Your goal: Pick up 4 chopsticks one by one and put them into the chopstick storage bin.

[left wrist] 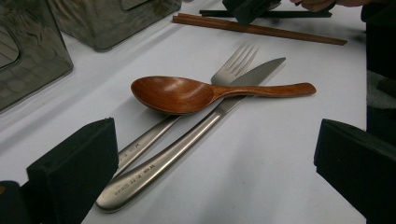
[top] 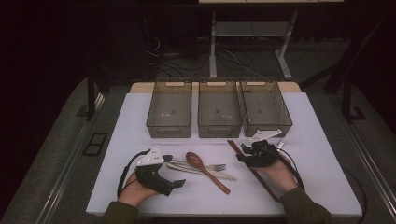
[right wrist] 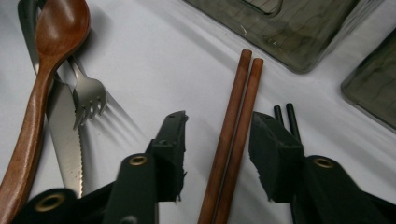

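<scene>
The three smoky plastic bins (top: 219, 114) beyond both claws stand empty, so sorting the cutlery looks barely begun; every piece lies on the white bench (top: 322, 182). The right claw (right wrist: 218, 140) is spread wide, its jaws straddling a pair of brown wooden chopsticks (right wrist: 236, 135) without touching them; two thin black sticks (right wrist: 286, 117) lie just past its right-hand jaw. The left claw (top: 179, 183) is also wide open and holds nothing. Ahead of it a glossy reddish wooden spoon (left wrist: 187, 93) lies across a steel fork (left wrist: 233, 65) and steel knife (left wrist: 196, 135).
</scene>
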`<action>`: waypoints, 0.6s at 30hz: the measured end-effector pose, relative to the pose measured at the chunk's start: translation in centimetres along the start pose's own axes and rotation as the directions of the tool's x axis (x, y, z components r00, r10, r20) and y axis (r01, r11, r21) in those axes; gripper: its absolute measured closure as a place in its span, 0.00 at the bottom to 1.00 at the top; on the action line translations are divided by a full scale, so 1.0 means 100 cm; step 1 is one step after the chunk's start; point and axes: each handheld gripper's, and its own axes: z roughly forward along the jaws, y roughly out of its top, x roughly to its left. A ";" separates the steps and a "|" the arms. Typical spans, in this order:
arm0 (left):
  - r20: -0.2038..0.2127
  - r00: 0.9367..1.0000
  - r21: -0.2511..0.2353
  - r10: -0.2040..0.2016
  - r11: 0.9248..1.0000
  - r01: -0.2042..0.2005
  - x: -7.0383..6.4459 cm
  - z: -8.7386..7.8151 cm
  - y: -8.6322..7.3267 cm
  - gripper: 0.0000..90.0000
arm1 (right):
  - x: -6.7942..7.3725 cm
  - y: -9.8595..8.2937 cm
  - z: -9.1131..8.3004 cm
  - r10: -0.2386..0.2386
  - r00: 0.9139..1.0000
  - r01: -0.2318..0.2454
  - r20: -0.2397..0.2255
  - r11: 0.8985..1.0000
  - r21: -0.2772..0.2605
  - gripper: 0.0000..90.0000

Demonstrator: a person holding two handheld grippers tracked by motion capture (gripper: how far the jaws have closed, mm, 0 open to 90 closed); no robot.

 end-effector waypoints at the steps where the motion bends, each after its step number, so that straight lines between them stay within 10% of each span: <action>1: 0.000 1.000 0.000 0.000 1.000 0.000 0.000 0.000 0.000 0.00 | 0.000 0.000 0.000 0.000 1.000 0.000 0.000 1.000 0.000 0.66; 18: 0.003 1.000 0.010 0.008 1.000 -0.008 0.000 0.000 0.000 0.00 | 0.000 -0.001 0.011 -0.014 0.998 0.011 0.059 0.998 0.054 0.81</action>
